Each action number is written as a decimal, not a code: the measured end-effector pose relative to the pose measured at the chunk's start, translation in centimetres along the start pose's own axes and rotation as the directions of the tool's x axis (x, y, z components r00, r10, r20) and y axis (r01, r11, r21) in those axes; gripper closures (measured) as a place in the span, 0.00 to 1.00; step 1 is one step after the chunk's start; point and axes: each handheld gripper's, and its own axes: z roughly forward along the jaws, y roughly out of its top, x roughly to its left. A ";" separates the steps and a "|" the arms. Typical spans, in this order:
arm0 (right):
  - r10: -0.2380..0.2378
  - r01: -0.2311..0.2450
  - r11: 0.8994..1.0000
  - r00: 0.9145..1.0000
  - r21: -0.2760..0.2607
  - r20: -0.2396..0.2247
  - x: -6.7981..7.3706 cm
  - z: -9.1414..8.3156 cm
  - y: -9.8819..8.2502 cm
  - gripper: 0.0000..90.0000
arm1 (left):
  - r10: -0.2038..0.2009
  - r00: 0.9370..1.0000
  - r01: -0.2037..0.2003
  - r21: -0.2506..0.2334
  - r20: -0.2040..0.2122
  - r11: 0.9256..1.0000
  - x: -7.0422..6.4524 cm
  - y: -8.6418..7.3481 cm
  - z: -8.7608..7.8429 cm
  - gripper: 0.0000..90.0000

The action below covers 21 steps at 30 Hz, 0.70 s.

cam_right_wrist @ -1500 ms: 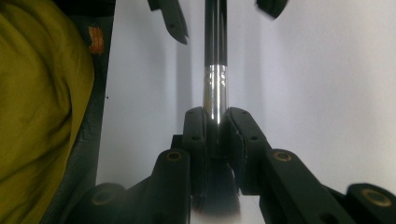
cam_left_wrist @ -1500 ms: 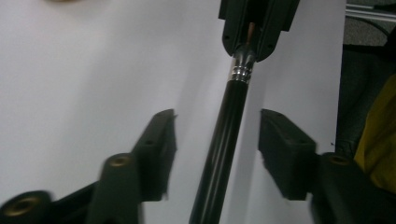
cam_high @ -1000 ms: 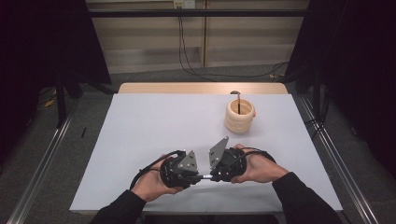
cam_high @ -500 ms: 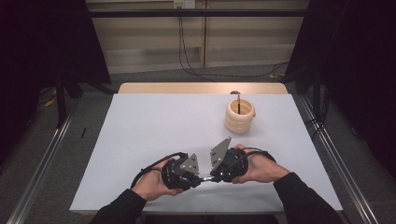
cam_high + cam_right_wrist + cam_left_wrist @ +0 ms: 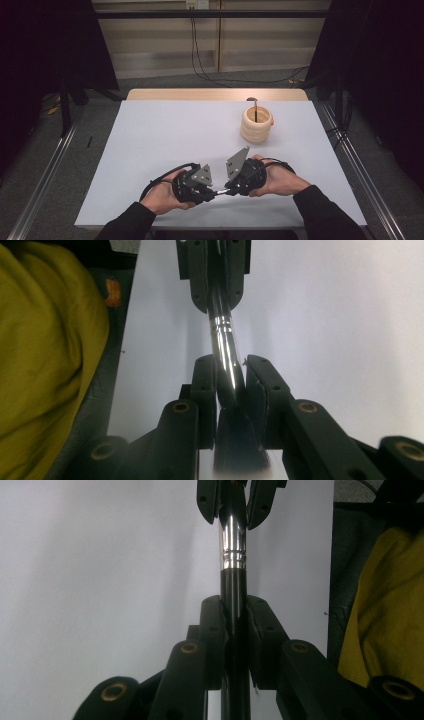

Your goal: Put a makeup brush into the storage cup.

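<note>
A slim rod [image 5: 222, 191], black at one end and chrome at the other, hangs level just above the table's near edge between my two grippers, which face each other. My left gripper [image 5: 212, 192] is shut on the black part [image 5: 234, 595]; its jaws have just been closing on it. My right gripper [image 5: 231, 189] is shut on the chrome part [image 5: 223, 340]. In the left gripper view the right gripper [image 5: 233, 505] clamps the far end. In the right gripper view the left gripper [image 5: 214, 280] does the same.
A cream ribbed cup [image 5: 256, 125] with a black stick [image 5: 255, 111] standing in it sits at the back right of the white table [image 5: 160, 145]. A yellow garment [image 5: 390, 610] lies just off the near edge. Metal rails run along both sides on the floor.
Both hands keep their place near the front edge. The grey plate on the left gripper has tipped a little; the rod stays between the two grippers.
</note>
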 end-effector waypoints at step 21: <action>0.182 -0.169 0.970 0.981 -0.176 0.064 -0.2 -0.4 -2.5 0.10 | -0.086 0.996 0.087 -0.099 0.011 0.991 0.2 -1.1 -0.5 0.88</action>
